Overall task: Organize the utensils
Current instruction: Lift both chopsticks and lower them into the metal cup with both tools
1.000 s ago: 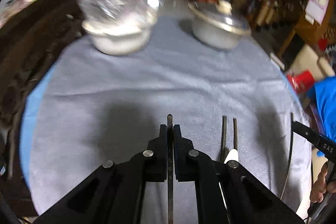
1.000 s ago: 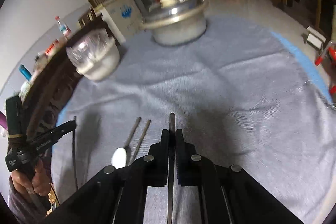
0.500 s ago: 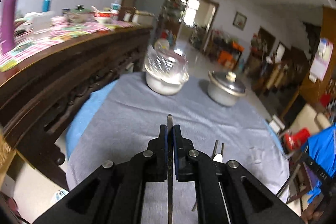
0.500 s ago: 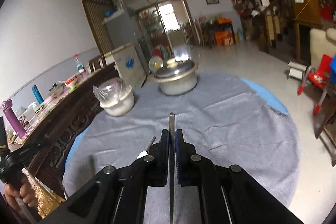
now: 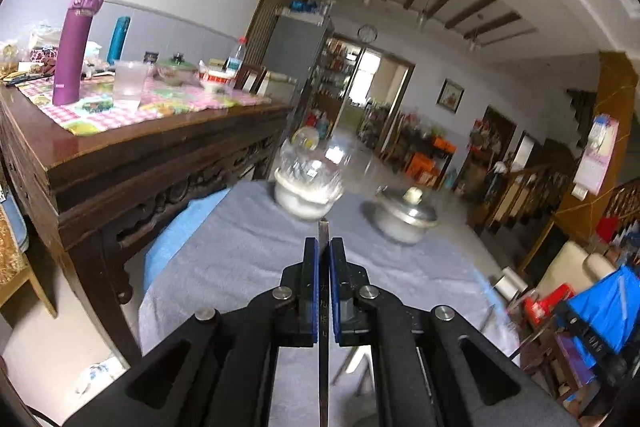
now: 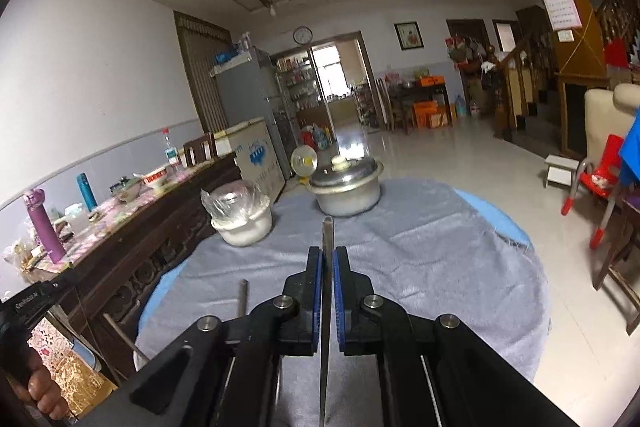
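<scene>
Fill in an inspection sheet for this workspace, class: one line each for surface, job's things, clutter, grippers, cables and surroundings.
Surface: round table under a grey cloth, blue showing at the rim.
Job's things: a thin metal utensil clamped in the left gripper; another metal utensil in the right gripper; more utensils lie on the cloth.
Clutter: lidded metal pot and plastic-covered white bowl at the far side.
Grippers: both shut on a utensil.
Cables: nothing seen.
Surroundings: carved wooden sideboard with a purple flask; red chair.
</scene>
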`<move>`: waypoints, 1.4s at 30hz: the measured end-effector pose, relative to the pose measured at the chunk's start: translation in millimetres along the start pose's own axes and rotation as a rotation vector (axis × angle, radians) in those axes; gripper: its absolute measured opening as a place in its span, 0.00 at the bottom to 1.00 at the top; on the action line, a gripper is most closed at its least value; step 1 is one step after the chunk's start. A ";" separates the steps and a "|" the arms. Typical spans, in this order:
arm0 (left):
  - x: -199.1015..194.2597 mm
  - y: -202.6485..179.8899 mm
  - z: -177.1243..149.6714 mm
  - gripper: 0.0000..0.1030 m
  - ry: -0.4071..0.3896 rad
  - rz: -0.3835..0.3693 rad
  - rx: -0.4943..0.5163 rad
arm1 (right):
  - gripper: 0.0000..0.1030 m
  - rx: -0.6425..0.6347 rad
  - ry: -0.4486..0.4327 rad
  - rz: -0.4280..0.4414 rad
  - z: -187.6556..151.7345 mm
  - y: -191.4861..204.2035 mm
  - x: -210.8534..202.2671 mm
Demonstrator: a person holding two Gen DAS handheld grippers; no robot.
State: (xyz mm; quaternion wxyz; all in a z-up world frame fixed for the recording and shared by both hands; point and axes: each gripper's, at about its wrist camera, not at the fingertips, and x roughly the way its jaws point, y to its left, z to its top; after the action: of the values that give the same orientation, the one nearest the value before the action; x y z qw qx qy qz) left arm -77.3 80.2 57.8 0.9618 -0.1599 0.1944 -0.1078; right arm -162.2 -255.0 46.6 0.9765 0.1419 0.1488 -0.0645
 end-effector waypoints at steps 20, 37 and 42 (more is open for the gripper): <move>-35.0 -53.2 16.4 0.05 -0.223 -0.091 -0.020 | 0.06 -0.048 -0.209 0.132 30.4 40.9 -80.3; -10.5 -72.3 -20.0 0.05 -0.169 -0.042 0.048 | 0.06 -0.117 -0.074 0.187 3.0 59.7 -55.9; -11.3 -73.6 -24.4 0.05 -0.162 -0.037 0.055 | 0.06 -0.128 -0.038 0.191 -5.4 60.4 -51.7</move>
State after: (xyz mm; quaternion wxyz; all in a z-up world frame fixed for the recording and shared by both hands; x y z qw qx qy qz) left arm -108.1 8.6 66.0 0.9762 -0.1451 0.1101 -0.1177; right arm -202.5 -191.5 73.2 0.9879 0.0915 0.1200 0.0358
